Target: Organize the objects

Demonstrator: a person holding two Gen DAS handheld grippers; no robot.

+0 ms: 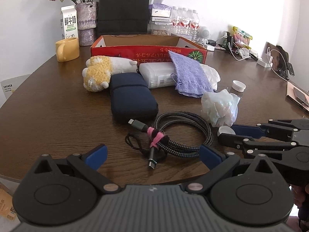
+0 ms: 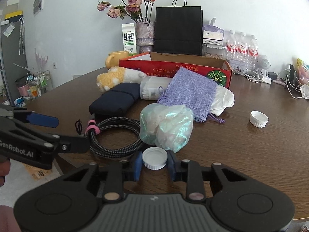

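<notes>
My left gripper (image 1: 152,151) is open, its blue pads on either side of a coiled braided USB cable (image 1: 173,133) tied with a pink strap; the cable also shows in the right wrist view (image 2: 115,135). My right gripper (image 2: 154,164) is shut on a white bottle cap (image 2: 154,157), seen in the left wrist view (image 1: 225,130) at its tip. A crumpled plastic bag (image 2: 167,127), navy pouch (image 1: 131,96), purple cloth bag (image 1: 190,73), cotton swab box (image 1: 156,74) and plush toy (image 1: 102,71) lie before the red cardboard box (image 1: 148,51).
A second white cap (image 2: 259,118) lies on the brown table (image 1: 58,106) to the right. A yellow mug (image 1: 66,49), milk carton (image 1: 69,22), flower vase (image 1: 87,23), black paper bag (image 1: 123,9) and water bottles (image 1: 185,22) stand at the back. Chargers and cables (image 1: 237,50) are far right.
</notes>
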